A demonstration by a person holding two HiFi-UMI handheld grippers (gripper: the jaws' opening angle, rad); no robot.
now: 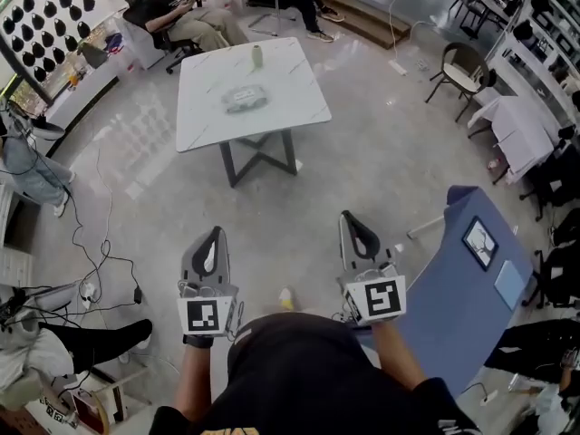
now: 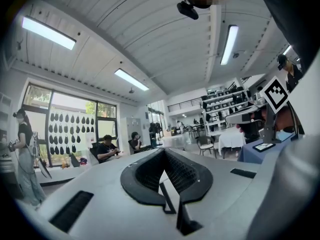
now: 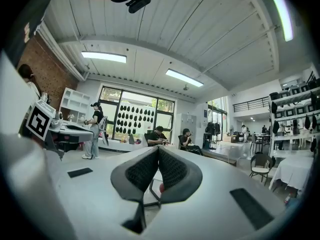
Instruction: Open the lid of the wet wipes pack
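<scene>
While standing well back from the table [image 1: 195, 125], step: approach to the pack, judged not yet under way; lid untouched.
Pack [image 1: 245, 100]: lies flat near the table's middle, at 12 o'clock from both grippers and well apart from them; lid too small to make out.
Bottle [image 1: 257, 56]: stands upright at 12 o'clock of the pack, near the far edge, apart from it.
Left gripper [image 1: 215, 240]: sits at 7 o'clock in the head view, pointing level toward 12 o'clock; jaws fully together, pad against pad, nothing between; touches nothing.
Right gripper [image 1: 353, 229]: sits at 5 o'clock, likewise level; jaws closed tight on nothing; touches nothing.
Blue table [image 1: 453, 297]: stands at 3 o'clock of the right gripper, near it; worth clearing on the way forward.
Next move: probably calls for walking up to the near table edge, spreading the jaws, pinning the pack with one gripper and catching the lid's tab with the other; tab's end not readable from here.
Risk: likely a light, soft pack, apt to slide or lift if pulled at without a hold-down.
</scene>
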